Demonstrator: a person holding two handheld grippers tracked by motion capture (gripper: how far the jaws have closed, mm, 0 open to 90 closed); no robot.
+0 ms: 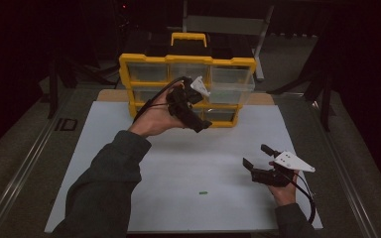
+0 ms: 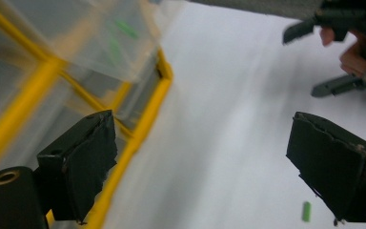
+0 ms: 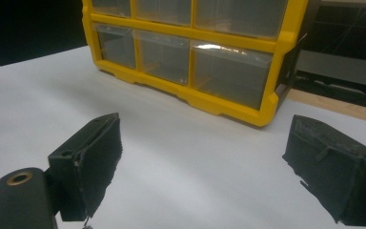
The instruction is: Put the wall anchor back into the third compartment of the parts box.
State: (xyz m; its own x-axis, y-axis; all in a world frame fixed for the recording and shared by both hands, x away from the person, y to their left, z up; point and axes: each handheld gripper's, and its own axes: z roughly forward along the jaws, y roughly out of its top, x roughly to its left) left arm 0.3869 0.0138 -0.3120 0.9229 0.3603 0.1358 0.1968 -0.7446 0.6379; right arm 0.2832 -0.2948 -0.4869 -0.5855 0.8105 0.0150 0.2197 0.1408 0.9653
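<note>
**Left gripper at the yellow drawer cabinet, right gripper waiting on the sheet**

The yellow drawer cabinet (image 1: 187,89) stands upright at the far edge of the white sheet (image 1: 178,163), its clear drawers facing the person; one drawer (image 1: 231,85) at the upper right sits pulled out past the frame; in the left gripper view something green shows through its clear wall, blurred. The left gripper (image 1: 198,106) is held in front of the cabinet's middle columns, above the sheet; its jaws stand wide apart with nothing between them, and whether it touches the cabinet I cannot tell. A small green piece (image 1: 203,193) lies alone on the sheet, near the person's edge, well apart from both grippers; it also shows in the left gripper view (image 2: 306,211), just beside the right-hand jaw. The right gripper (image 1: 258,157) rests low over the sheet's right side, well clear of the cabinet, pointing toward it; its jaws are also spread wide and empty.
</note>
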